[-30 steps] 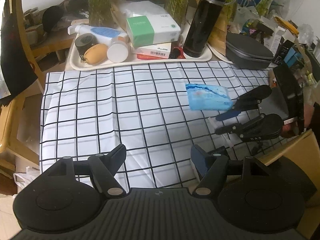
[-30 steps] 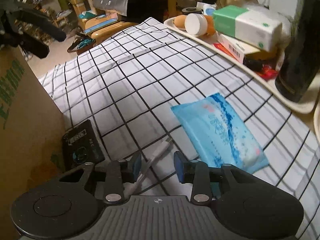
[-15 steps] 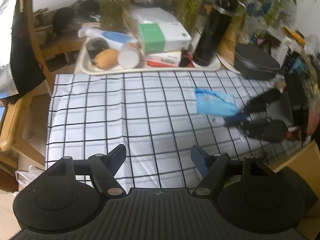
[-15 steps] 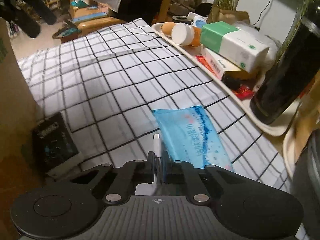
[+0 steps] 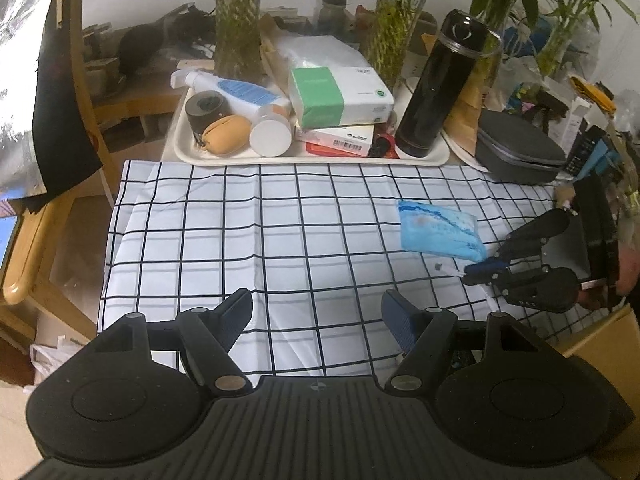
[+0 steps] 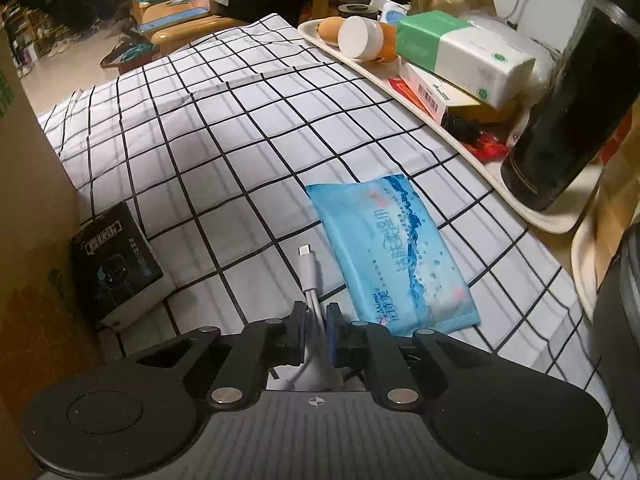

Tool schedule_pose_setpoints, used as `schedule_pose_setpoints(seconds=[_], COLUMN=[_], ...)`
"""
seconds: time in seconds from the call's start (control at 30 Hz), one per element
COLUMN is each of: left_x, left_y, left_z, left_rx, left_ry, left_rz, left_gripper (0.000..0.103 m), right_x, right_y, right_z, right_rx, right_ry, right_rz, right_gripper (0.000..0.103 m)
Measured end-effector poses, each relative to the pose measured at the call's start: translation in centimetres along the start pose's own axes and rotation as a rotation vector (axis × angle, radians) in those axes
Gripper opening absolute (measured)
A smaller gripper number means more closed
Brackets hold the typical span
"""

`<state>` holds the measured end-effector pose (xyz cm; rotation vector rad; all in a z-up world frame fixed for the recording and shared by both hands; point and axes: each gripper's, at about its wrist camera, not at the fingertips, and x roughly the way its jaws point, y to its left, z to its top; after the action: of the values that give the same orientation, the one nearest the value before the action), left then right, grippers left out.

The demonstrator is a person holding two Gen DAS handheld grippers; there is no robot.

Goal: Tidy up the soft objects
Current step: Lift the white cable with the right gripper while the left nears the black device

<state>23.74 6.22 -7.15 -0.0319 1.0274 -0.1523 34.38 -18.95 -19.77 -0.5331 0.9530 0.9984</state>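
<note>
Left wrist view: at the near edge of the black-and-white checked tablecloth [image 5: 224,240], toward its left side, the left gripper [image 5: 316,316] hangs with its jaws spread wide and nothing between them. Further right, near the cloth's right edge, lies the flat light-blue soft pack of wet wipes [image 5: 438,230], flat on the cloth and untouched. Just beside its near-right corner, the right gripper [image 5: 466,274] is pinched narrow on a white charging cable with a USB-C plug [image 6: 309,276]; in the right wrist view the cable runs straight out between the blue finger pads [image 6: 331,330], its plug tip resting on the cloth close to the wipes pack's long edge. A small black printed box [image 6: 116,264] sits at the cloth's edge to the left of that grip.

Likely risks: the thin, slick cable may slide out of the pinch when lifted, since only a short stretch is clamped; its trailing length could drag across the wipes pack and shove it askew, or snag on the cloth's folds.
</note>
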Motion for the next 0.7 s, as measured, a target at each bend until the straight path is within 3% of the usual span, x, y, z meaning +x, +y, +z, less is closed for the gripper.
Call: schedule_pose_setpoints(seconds=[0.2,0.7], left_x=[0.0,1.0], left_y=[-0.4,-1.7], left_z=[-0.2,-0.7], left_rx=[0.048,0.128], left_ry=[-0.023,0.000], left_rz=[0.009,-0.029], left_gripper=[0.071,0.071], right_x=[-0.5,-5.3], right_y=[0.5,-0.2], right_z=[-0.1,0.8], right_rx=[-0.004,0.067], right_ry=[-0.006,-0.101], right_rz=[0.035,-0.112], right_gripper=[0.006,0.006])
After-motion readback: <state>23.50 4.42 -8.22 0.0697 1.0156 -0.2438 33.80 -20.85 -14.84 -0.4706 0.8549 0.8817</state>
